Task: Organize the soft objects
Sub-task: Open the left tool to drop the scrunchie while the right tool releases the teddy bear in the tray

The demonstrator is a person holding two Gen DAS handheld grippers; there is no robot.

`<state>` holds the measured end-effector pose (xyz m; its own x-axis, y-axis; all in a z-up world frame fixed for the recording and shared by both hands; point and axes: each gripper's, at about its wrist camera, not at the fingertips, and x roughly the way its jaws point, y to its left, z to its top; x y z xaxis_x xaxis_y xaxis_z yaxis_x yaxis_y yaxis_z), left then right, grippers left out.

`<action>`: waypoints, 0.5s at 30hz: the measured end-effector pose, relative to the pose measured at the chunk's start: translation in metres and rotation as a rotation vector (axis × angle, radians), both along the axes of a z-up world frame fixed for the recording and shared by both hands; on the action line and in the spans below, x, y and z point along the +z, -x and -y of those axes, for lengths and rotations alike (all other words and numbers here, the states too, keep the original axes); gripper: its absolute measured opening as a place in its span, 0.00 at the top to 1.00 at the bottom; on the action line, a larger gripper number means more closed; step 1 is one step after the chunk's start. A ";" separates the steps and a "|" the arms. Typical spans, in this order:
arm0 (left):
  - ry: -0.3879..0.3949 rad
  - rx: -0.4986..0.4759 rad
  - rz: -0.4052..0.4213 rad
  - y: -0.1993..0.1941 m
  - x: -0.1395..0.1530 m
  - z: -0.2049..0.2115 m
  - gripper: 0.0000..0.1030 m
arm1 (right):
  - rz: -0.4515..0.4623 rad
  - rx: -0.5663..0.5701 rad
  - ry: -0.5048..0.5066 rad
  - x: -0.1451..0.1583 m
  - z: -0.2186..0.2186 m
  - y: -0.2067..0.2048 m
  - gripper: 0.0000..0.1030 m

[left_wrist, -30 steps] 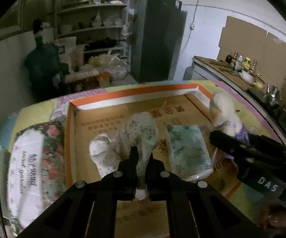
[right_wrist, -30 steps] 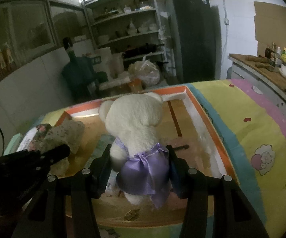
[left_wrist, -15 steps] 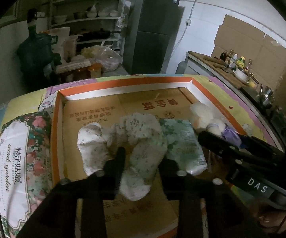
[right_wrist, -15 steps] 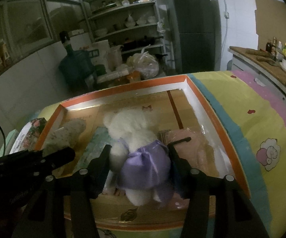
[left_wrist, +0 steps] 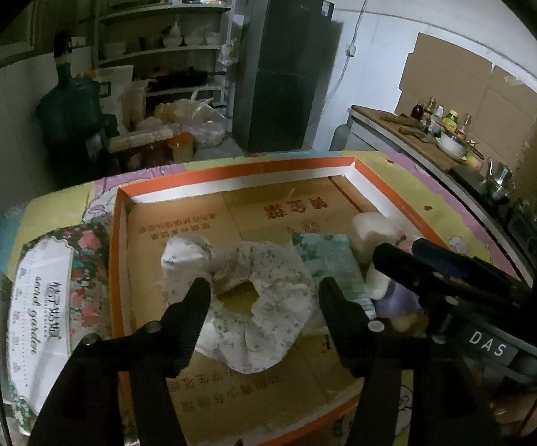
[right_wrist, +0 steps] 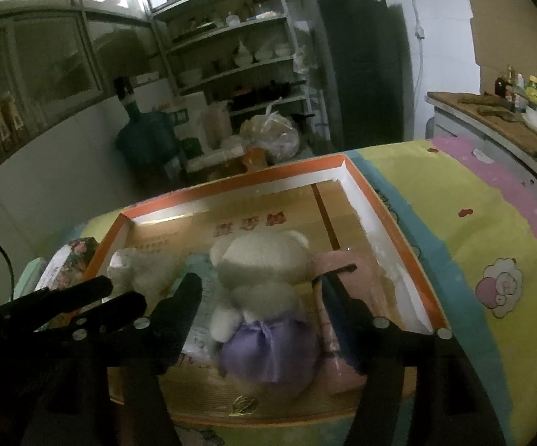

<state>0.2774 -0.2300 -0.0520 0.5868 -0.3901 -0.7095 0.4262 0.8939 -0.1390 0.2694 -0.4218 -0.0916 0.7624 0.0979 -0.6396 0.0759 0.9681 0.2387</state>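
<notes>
A floral white cloth ring (left_wrist: 253, 297) lies in the orange-rimmed cardboard box (left_wrist: 231, 182). My left gripper (left_wrist: 263, 291) hangs just over it, jaws opening, pads clear of the cloth. A white teddy bear in a purple skirt (right_wrist: 264, 290) lies in the same box (right_wrist: 391, 223), between a green-patterned pack (left_wrist: 324, 260) and a pink soft thing (right_wrist: 346, 275). Around the bear, without touching it, stands my right gripper (right_wrist: 259, 288), its jaws also opening. The bear (left_wrist: 376, 238) is partly hidden behind the right gripper in the left wrist view.
A floral tissue pack (left_wrist: 52, 308) lies left of the box on a yellow cartoon-print cover (right_wrist: 491, 230). Behind stand shelves (right_wrist: 238, 48), a water jug (right_wrist: 145, 137), a dark fridge (left_wrist: 287, 67) and a counter with bottles (left_wrist: 439, 122).
Both grippers have let go: the left was shut on the floral cloth, the right on the bear. Cloth and bear have come down and now lie in the box.
</notes>
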 end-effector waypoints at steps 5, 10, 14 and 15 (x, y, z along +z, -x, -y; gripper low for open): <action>0.009 0.006 0.017 0.005 0.008 -0.004 0.41 | 0.019 -0.002 -0.001 0.004 -0.002 0.006 0.33; 0.037 0.027 0.082 0.015 0.022 -0.013 0.39 | 0.041 -0.009 0.003 0.011 -0.004 0.015 0.33; 0.067 0.028 0.144 0.028 0.036 -0.022 0.21 | 0.062 -0.020 0.017 0.018 -0.007 0.024 0.31; 0.070 0.026 0.154 0.031 0.039 -0.024 0.20 | 0.068 -0.022 0.021 0.020 -0.008 0.027 0.31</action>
<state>0.2468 -0.2059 -0.0134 0.6973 -0.4187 -0.5818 0.4237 0.8954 -0.1366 0.2420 -0.4134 -0.0718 0.8061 0.0674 -0.5879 0.0817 0.9713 0.2233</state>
